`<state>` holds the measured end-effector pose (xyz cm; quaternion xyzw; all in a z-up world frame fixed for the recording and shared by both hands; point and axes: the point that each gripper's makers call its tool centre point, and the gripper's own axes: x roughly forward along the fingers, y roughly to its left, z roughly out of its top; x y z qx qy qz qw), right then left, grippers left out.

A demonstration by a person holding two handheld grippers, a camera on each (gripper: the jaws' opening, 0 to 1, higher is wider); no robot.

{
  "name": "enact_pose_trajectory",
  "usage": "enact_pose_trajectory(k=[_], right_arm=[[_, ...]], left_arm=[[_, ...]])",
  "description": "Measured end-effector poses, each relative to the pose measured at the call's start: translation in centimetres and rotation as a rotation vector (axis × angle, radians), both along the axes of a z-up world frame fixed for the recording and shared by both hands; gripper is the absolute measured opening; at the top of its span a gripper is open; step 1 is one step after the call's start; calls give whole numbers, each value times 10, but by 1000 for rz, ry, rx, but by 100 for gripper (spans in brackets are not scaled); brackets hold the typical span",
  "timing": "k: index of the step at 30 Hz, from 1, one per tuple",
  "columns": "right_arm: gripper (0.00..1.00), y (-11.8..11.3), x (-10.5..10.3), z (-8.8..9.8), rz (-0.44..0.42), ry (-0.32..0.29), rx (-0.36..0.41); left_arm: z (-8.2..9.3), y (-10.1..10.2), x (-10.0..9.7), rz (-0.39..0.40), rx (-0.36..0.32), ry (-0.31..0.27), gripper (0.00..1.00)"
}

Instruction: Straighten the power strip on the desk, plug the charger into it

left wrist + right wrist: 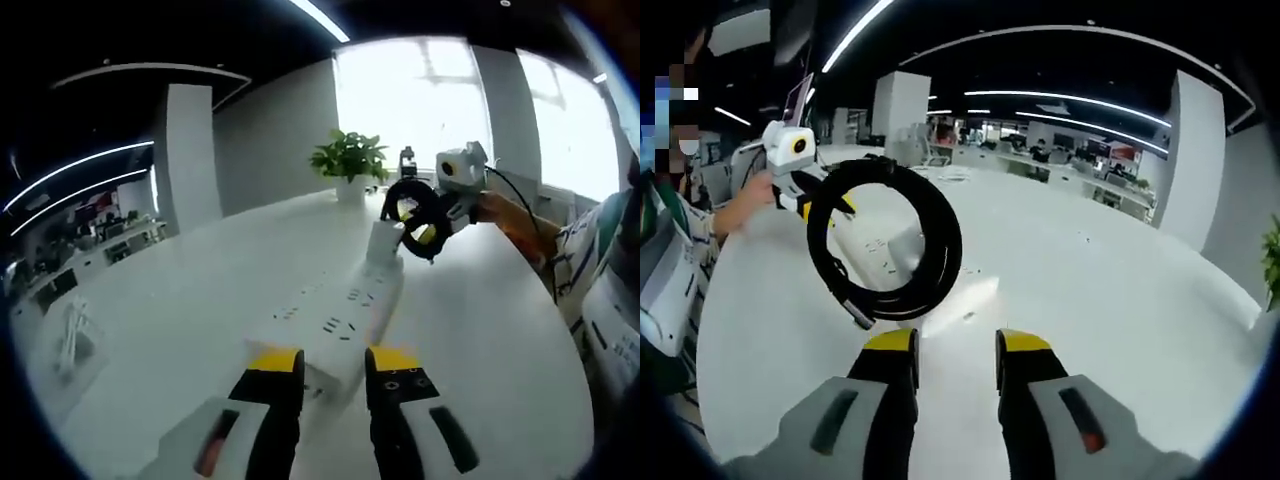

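White power strip (335, 325) flat on the white desk (180, 310), white charger (384, 241) plugged at its far end, left gripper (335, 362) jaws apart over the near end, right gripper (956, 343) jaws parted, empty, coiled black cable (890, 245) above the desk (held how, cannot tell), potted plant (350, 160) beyond.

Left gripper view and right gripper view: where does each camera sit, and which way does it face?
Left gripper view: rides the left tongs, facing along the power strip toward a potted plant; an arm at right.
Right gripper view: rides the right tongs, facing the open office; a hand at left.
Shared: the white desk and black cable coil.
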<state>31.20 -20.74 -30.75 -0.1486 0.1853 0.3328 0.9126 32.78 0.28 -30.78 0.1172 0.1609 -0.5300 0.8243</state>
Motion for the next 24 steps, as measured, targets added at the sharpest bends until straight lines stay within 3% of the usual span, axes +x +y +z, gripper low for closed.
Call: enact_pose_trajectory(k=[6,24], right_arm=[[28,9,2,-10,19,30,18],[25,21,8,-17,48,59,73]], left_arm=[[0,3,2,15,6,0,24],[-11,5,-2,11,67,17,24]])
